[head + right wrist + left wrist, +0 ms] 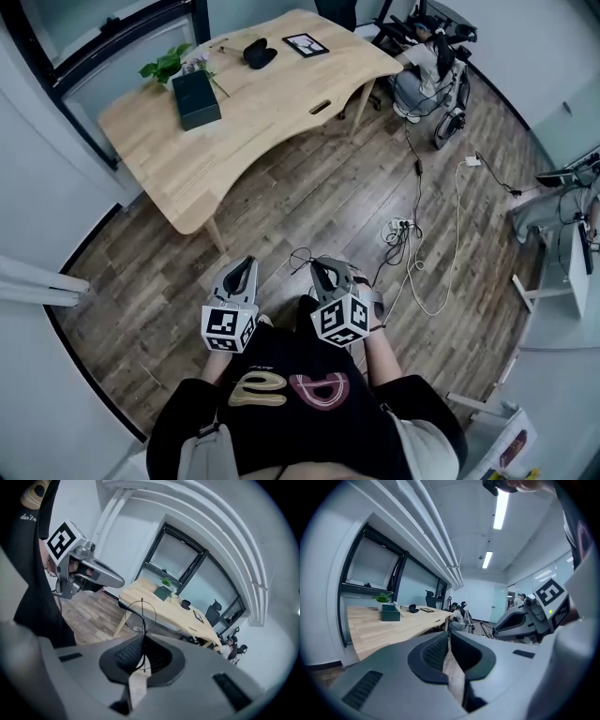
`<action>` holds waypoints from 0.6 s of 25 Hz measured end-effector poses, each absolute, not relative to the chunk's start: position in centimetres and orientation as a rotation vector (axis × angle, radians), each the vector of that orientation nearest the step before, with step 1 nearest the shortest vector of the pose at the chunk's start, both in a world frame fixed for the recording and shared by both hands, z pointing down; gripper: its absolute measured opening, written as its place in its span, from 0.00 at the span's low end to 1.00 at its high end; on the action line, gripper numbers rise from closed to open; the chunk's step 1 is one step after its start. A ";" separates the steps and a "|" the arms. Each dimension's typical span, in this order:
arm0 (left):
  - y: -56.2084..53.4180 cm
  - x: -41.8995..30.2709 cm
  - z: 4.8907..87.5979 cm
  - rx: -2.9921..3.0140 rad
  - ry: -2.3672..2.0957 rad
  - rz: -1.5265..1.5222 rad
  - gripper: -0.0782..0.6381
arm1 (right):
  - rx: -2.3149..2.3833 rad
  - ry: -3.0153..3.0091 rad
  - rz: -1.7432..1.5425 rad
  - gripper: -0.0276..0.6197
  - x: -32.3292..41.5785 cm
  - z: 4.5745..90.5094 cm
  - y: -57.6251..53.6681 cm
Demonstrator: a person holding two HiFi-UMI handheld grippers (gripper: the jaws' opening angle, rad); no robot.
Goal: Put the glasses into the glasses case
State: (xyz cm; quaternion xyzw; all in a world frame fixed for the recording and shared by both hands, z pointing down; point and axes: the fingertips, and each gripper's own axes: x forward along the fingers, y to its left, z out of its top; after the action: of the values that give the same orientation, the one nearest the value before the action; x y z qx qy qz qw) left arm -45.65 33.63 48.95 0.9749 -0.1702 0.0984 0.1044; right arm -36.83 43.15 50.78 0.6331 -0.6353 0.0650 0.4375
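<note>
- Table (272, 112): stands well away from the person. The glasses case (260, 52) lies on its far part, near a green box (196, 98) and a flat dark-framed tablet or picture (306, 44). Judged risk: a long carry has to be made before any placing.
- Right gripper (142, 641): jaws closed on the glasses (142, 613), a thin wire frame. One round rim stands up clear of the jaws. Judged risk: so thin a frame may pivot or slip in the pads on the way, or be bent if it is pressed against the case wall.
- Left gripper (449, 641): jaws drawn together to a narrow slit, nothing between them. Judged risk: with no hold on the case, it may be pushed along the table on insertion.
- Hard to make out: in the head view the glasses show only as faint wire loops between the grippers. Which part is pinched, and the second rim, cannot be told.
- Hard to make out: the case is too small to tell whether it lies open or closed.
</note>
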 end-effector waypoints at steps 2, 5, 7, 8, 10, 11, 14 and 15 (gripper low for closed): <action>33.2 -45.1 49.4 2.876 -0.509 0.308 0.15 | 1.572 -1.585 0.162 0.07 -36.1 51.1 42.6; 32.7 -43.5 49.8 2.868 -0.524 0.328 0.15 | 1.568 -1.602 0.160 0.07 -34.4 51.3 41.9; 32.5 -41.7 49.8 2.871 -0.532 0.328 0.15 | 1.558 -1.613 0.161 0.07 -32.7 51.6 41.5; 32.4 -40.7 49.7 2.873 -0.541 0.326 0.15 | 1.548 -1.617 0.158 0.07 -31.7 51.7 41.3; 31.8 -38.8 49.6 2.873 -0.567 0.323 0.15 | 1.521 -1.625 0.143 0.07 -29.5 52.0 40.4; 31.4 -37.8 49.6 2.871 -0.584 0.322 0.15 | 1.511 -1.632 0.133 0.07 -28.4 52.0 39.8; 30.3 -35.0 49.3 2.863 -0.642 0.316 0.15 | 1.487 -1.656 0.116 0.07 -24.9 51.9 38.5; 29.9 -34.2 49.1 2.859 -0.661 0.311 0.15 | 1.475 -1.661 0.110 0.07 -23.9 52.0 38.1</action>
State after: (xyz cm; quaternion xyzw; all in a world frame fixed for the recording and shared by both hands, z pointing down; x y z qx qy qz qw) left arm -34.16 29.93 49.09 0.9645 -0.2230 0.1050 0.0954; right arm -23.86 38.10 52.00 0.5947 -0.6696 0.0445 0.4426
